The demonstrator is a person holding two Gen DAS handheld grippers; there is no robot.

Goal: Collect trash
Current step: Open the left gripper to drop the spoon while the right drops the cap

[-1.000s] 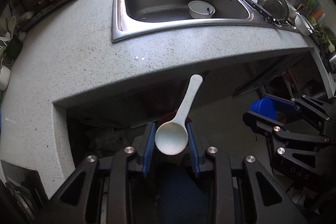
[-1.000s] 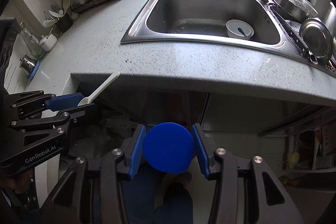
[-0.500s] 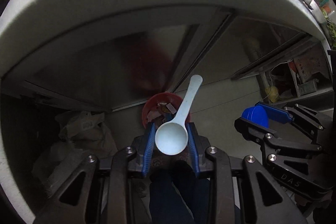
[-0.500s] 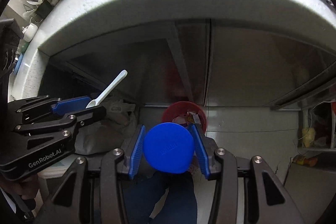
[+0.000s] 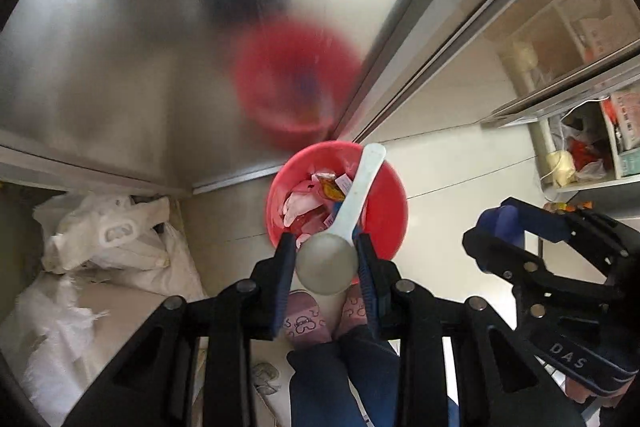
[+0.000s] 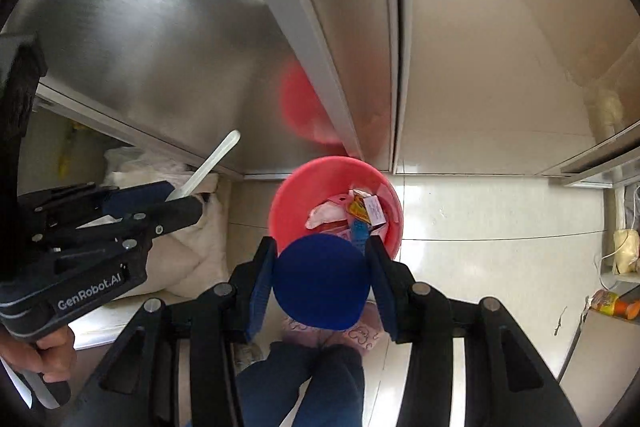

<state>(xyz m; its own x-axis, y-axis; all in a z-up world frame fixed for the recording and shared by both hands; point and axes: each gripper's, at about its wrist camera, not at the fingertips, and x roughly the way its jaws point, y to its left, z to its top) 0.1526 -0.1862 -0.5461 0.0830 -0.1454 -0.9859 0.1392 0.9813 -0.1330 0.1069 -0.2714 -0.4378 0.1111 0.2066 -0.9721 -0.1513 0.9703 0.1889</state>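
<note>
My left gripper (image 5: pixel 326 263) is shut on the bowl of a white plastic spoon (image 5: pixel 352 203), whose handle points out over a red trash bin (image 5: pixel 384 227) on the floor. The bin holds wrappers and scraps. My right gripper (image 6: pixel 322 281) is shut on a round blue lid (image 6: pixel 320 281) just above the near rim of the same red bin (image 6: pixel 296 203). In the right wrist view the left gripper (image 6: pixel 152 207) shows at the left with the spoon's handle (image 6: pixel 212 163) sticking up. In the left wrist view the right gripper (image 5: pixel 520 227) shows at the right, its blue lid mostly hidden.
Steel cabinet doors (image 5: pixel 132 47) rise behind the bin and mirror it. White sacks (image 5: pixel 108 243) lie in an open space at the left. Shelves with packets (image 5: pixel 580 155) stand at the right. The person's pink slippers (image 5: pixel 304 319) and dark trouser legs are below the grippers on the tiled floor.
Both grippers have dropped from above the countertop and sink to just over the red bin on the floor. The spoon and the blue lid stay gripped.
</note>
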